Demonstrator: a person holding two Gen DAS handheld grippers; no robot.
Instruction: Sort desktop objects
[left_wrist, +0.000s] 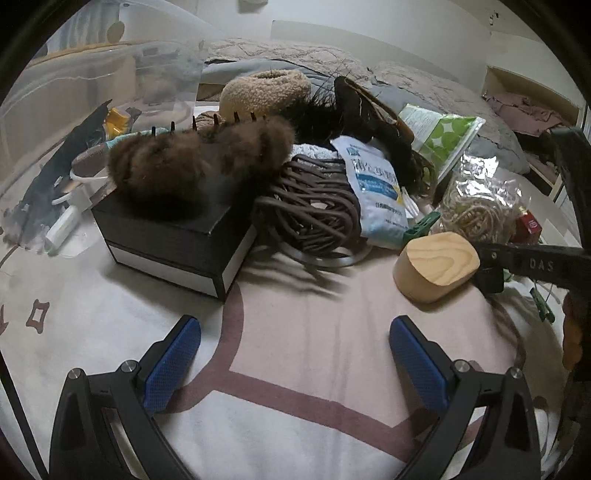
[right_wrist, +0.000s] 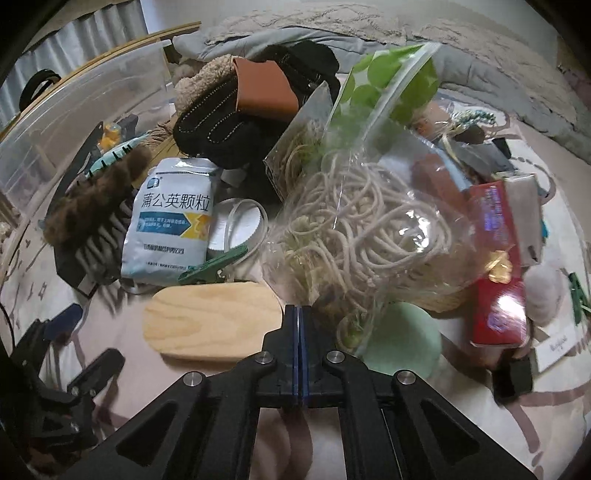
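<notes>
My left gripper (left_wrist: 295, 332) stands open above the patterned cloth, with nothing between its blue pads (left_wrist: 173, 362). Ahead of it a furry brown hair claw (left_wrist: 195, 162) lies on a black box (left_wrist: 173, 240), beside a coil of brown cord (left_wrist: 310, 210). My right gripper (right_wrist: 299, 314) is shut, pads pressed flat together. Its tip sits between a pale wooden block (right_wrist: 210, 321) and the lower edge of a clear bag of beige cord (right_wrist: 369, 229). Whether bag film is pinched I cannot tell. In the left wrist view the right gripper (left_wrist: 489, 271) touches the wooden block (left_wrist: 436, 266).
A white-blue sachet (right_wrist: 170, 221), a green clip (right_wrist: 214, 266), a green-dotted zip bag (right_wrist: 384, 74), a red box (right_wrist: 498, 280) and a mint round pad (right_wrist: 402, 339) crowd the pile. A clear plastic bin (left_wrist: 92, 85) stands at the back left. Bedding lies behind.
</notes>
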